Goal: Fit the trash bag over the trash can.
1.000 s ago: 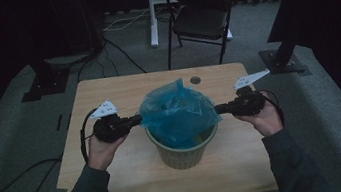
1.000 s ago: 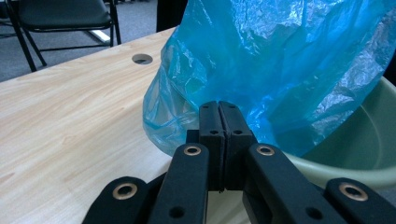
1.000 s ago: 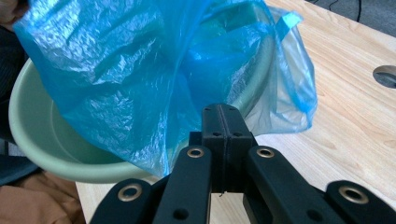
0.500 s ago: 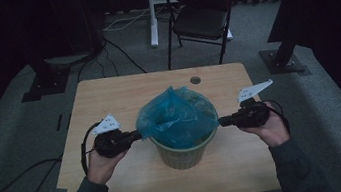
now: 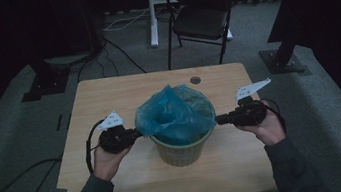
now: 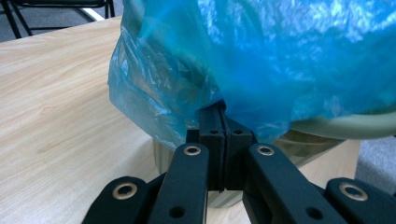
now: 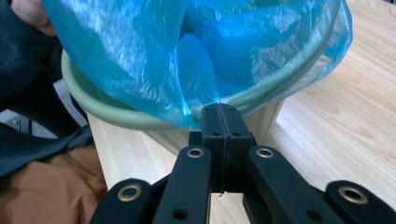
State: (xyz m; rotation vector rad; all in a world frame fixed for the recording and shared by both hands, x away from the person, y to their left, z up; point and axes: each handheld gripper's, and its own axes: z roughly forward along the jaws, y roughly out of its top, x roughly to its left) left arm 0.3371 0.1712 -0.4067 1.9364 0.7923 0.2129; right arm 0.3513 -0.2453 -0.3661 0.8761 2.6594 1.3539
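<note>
Bins: one, a pale green bin [image 5: 182, 151], upright on the worktop [image 5: 107, 94], between the two sets of jaws.
Bags: one, a blue plastic bag [image 5: 176, 115], sitting in the bin with its edge bunched up above the rim and spilling over on both sides.
Bin contents: the bag alone can be made out; what lies inside the bag I cannot tell.
Grippers: two, one in each hand.
Left gripper [image 5: 136, 133]: jaws pressed together, pinching a fold of the bag at the bin's left side; in the left gripper view the film gathers right at the tips, just above the bin's rim.
Right gripper [image 5: 218, 118]: jaws pressed together, pinching the bag at the bin's right side; in the right gripper view the film comes down to a point at the tips, just beside the rim.
Chairs: one folding chair [image 5: 200, 16], on the floor well beyond the jaws.
</note>
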